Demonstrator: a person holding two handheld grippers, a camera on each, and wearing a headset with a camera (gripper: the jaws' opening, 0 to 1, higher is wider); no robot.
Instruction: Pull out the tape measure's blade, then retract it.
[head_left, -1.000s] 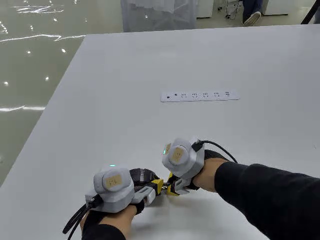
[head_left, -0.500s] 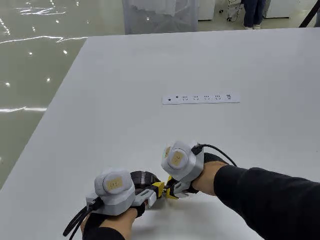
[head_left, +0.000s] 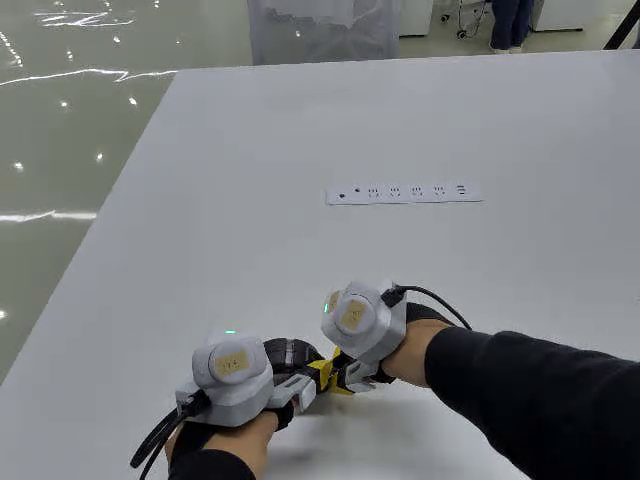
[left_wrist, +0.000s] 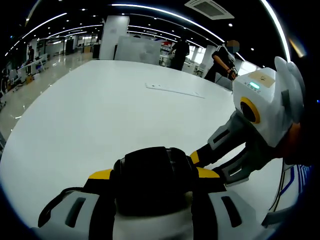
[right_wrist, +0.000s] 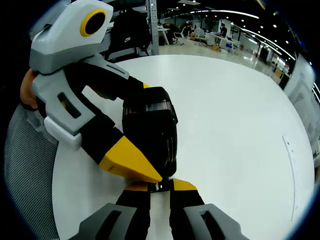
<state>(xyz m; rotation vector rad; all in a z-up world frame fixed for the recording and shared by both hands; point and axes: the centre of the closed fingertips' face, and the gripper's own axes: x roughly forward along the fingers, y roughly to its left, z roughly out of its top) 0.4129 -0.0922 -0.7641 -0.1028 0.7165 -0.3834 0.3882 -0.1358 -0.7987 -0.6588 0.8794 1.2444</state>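
Near table (head_left: 300, 130) edge, left claw (left_wrist: 155, 176) around tape measure (right_wrist: 152, 130), right claw (head_left: 341, 379) tight on blade (right_wrist: 160, 187).

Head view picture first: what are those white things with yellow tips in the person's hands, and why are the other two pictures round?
They are hand-held grippers, like big tweezers. The head view comes from a camera on the person's head; each round picture comes from a camera riding on one gripper. The left gripper squeezes a black tape measure. The right gripper pinches the blade's end, right at the case, so the blade is not pulled out yet. On the white table lies a flat white power strip.
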